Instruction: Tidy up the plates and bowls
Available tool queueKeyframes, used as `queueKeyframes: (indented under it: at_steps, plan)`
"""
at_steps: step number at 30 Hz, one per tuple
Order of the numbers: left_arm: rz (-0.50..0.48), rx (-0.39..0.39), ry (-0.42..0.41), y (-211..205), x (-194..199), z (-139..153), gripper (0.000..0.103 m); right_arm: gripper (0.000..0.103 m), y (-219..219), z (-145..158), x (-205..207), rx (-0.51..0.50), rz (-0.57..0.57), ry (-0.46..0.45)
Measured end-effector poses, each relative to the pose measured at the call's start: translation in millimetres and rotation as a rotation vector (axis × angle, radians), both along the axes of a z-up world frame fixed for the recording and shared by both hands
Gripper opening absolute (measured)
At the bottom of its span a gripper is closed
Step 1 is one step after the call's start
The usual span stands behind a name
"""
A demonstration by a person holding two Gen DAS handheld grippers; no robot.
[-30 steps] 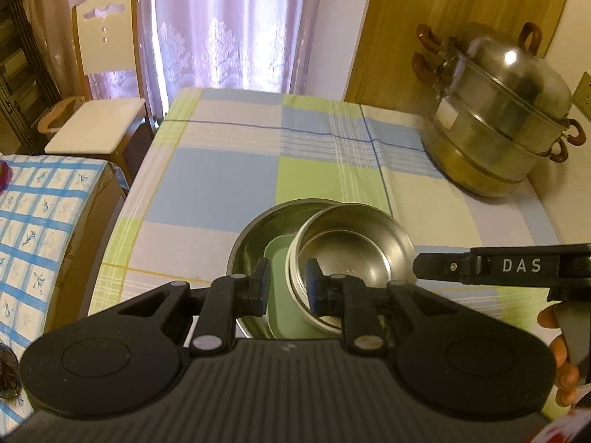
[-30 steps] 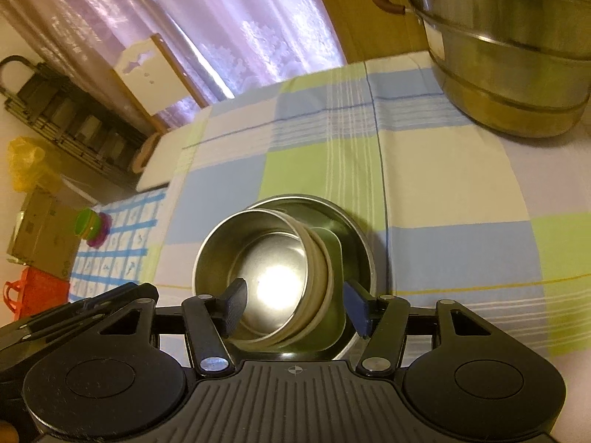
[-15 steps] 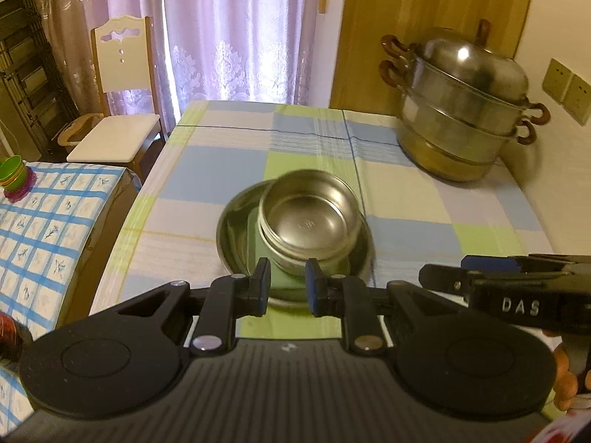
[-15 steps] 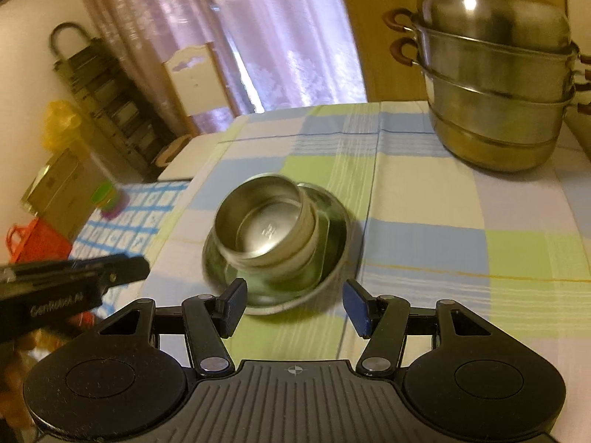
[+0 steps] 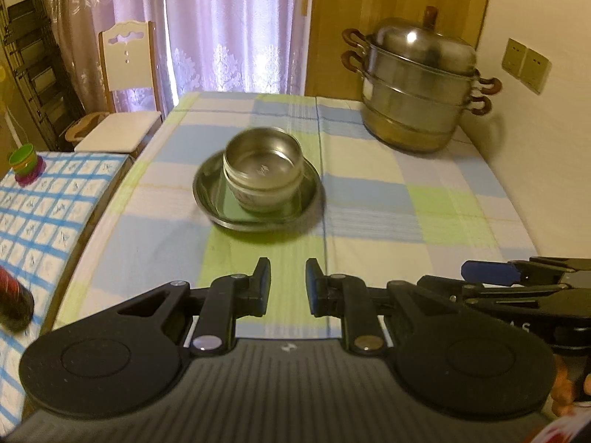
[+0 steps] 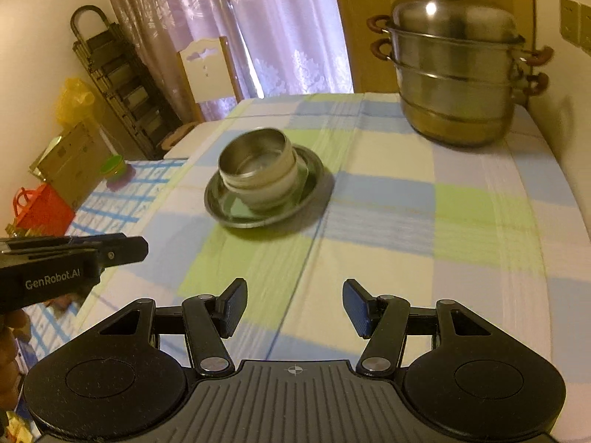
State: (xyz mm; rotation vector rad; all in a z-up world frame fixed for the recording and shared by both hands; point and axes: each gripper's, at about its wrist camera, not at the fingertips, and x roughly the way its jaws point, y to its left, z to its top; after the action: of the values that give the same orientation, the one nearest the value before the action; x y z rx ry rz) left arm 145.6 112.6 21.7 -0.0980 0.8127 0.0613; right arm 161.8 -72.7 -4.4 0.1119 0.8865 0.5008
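Note:
A stack stands mid-table: a steel plate (image 5: pixel 207 199) (image 6: pixel 221 214) carries a green square plate (image 5: pixel 229 206) (image 6: pixel 236 210), then a pale bowl (image 5: pixel 258 199) (image 6: pixel 273 192) with a steel bowl (image 5: pixel 262 162) (image 6: pixel 255 158) nested on top. My left gripper (image 5: pixel 288 277) (image 6: pixel 122 247) hovers over the near part of the cloth, well short of the stack, its pads a narrow gap apart with nothing between them. Beside it, my right gripper (image 6: pixel 295 302) (image 5: pixel 480 277) stands wider open, also with nothing in it and clear of the stack.
A tall steel steamer pot (image 5: pixel 417 92) (image 6: pixel 454 74) stands at the far right corner of the checked tablecloth (image 5: pixel 369 203). On the left is a lower table with a blue-checked cloth (image 5: pixel 48 214), green cups (image 5: pixel 22 158) and a dark bottle (image 5: pixel 11 306). Behind it is a white chair (image 5: pixel 125 74).
Both grippers have drawn back from the stack toward the near edge, so the stack looks smaller and farther off. It stays on the table. Neither gripper's opening has changed.

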Motion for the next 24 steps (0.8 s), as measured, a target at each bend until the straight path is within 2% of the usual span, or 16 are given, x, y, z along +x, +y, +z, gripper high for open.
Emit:
queueKeyframes:
  at_steps: [11, 24]
  plan:
    - [0.014, -0.006, 0.037, -33.2, -63.5, -8.7, 0.019, 0.058, -28.1, -4.1, -56.0, 0.022, 0.013, 0.029]
    - [-0.032, -0.012, 0.068, -30.9, -95.7, -10.2, 0.019, 0.058, -27.5, -2.4, -84.8, 0.043, -0.034, 0.058]
